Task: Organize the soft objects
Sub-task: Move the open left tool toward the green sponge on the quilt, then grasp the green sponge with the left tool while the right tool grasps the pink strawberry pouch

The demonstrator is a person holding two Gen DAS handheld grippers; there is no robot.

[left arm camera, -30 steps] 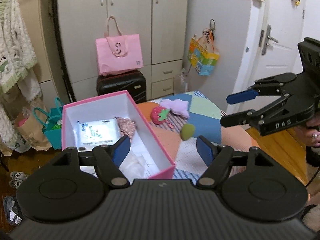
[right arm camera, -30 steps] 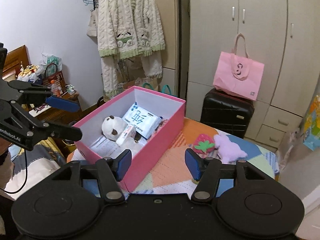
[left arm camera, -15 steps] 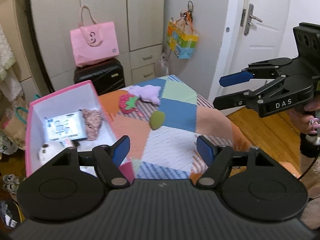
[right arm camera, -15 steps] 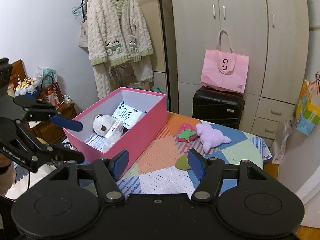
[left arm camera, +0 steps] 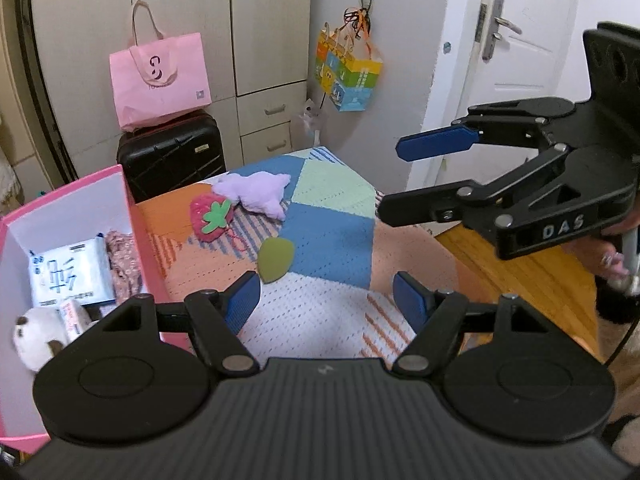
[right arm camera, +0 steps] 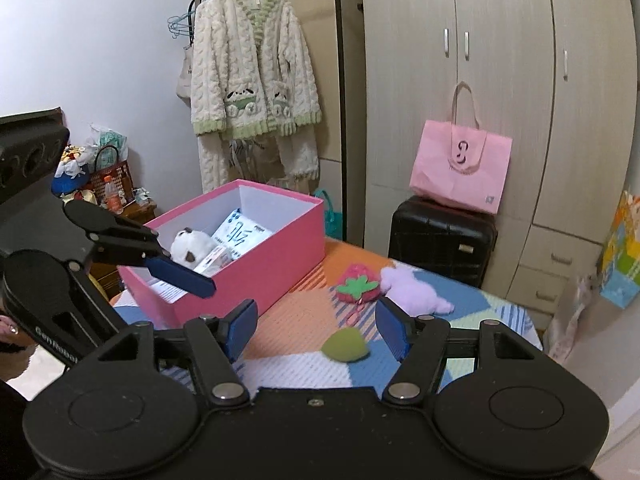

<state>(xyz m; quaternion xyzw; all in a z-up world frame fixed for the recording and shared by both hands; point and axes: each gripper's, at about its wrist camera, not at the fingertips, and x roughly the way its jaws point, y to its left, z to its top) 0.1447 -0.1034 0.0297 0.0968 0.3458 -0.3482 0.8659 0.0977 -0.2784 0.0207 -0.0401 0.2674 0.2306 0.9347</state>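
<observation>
A pink box (left arm camera: 136, 216) (right arm camera: 280, 264) stands on the left of a patchwork-covered table (left arm camera: 332, 232). It holds a white plush dog (left arm camera: 36, 340) (right arm camera: 190, 246), a tissue pack (left arm camera: 70, 276) and a floral cloth (left arm camera: 122, 260). On the table lie a red strawberry plush (left arm camera: 210, 218) (right arm camera: 356, 284), a purple plush (left arm camera: 256, 192) (right arm camera: 412, 292) and a green soft piece (left arm camera: 274, 258) (right arm camera: 345, 344). My left gripper (left arm camera: 326, 300) is open and empty above the table. My right gripper (right arm camera: 316, 326) is open and empty, near the green piece.
A black suitcase (left arm camera: 172, 156) with a pink tote bag (left arm camera: 160, 76) stands behind the table, in front of wardrobes. A colourful bag (left arm camera: 348, 72) hangs on the wall. A door (left arm camera: 520, 60) is at the right. A cardigan (right arm camera: 252, 84) hangs at the left.
Both grippers have swung right, from over the pink box toward the toys on the table. Both stay open and empty.
</observation>
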